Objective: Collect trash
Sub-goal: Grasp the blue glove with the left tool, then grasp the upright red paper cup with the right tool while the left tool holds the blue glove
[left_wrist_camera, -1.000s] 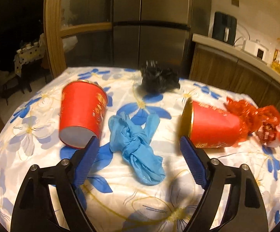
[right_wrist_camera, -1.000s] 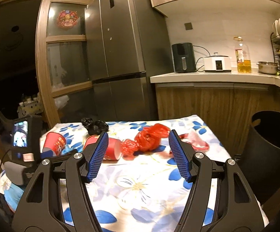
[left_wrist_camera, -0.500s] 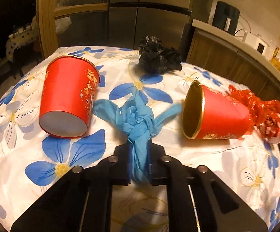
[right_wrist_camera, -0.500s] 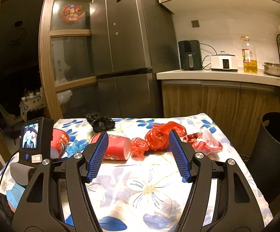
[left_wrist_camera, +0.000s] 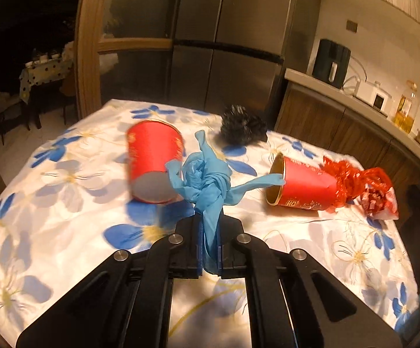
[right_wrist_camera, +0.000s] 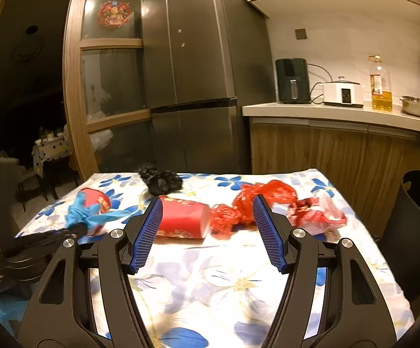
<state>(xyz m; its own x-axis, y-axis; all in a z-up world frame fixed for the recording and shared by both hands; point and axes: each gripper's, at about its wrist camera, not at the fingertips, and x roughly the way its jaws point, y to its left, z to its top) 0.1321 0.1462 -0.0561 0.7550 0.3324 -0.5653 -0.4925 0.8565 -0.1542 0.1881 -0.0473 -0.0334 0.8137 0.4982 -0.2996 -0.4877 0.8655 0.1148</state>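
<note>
Nearest to me, my left gripper (left_wrist_camera: 209, 249) is clamped shut on the tail of a knotted blue plastic bag (left_wrist_camera: 207, 179). The bag's knot and loose ends stand up beyond the fingertips, and I cannot tell whether its lower part touches the tablecloth (left_wrist_camera: 65, 220), which is white with blue flowers.

My right gripper (right_wrist_camera: 207, 235) is spread wide with nothing between its blue pads (right_wrist_camera: 147, 233), and it hangs over the near part of the table.

Just behind the blue bag on the left, a red paper cup (left_wrist_camera: 153, 163) lies tipped with its grey base toward me, so I cannot see inside it. On the right a second red paper cup (left_wrist_camera: 302, 185) lies on its side, its gold-lined mouth facing the blue bag; the part of its inside that I can see holds nothing. One loose end of the blue bag reaches to that cup's rim.

Touching the base end of the second cup is a crumpled red plastic bag (left_wrist_camera: 355, 178), and beside it a torn red and white wrapper (left_wrist_camera: 379, 203). Farther back, near the table's far edge, sits a crumpled black plastic bag (left_wrist_camera: 243, 129).

In the right camera a tall dark bin (right_wrist_camera: 413, 232) stands on the floor beside the table's right side; its inside is too dark to judge. Beyond everything are a grey fridge (right_wrist_camera: 192, 66) and a counter (right_wrist_camera: 340, 114) carrying a bottle of yellow oil (right_wrist_camera: 379, 85).
</note>
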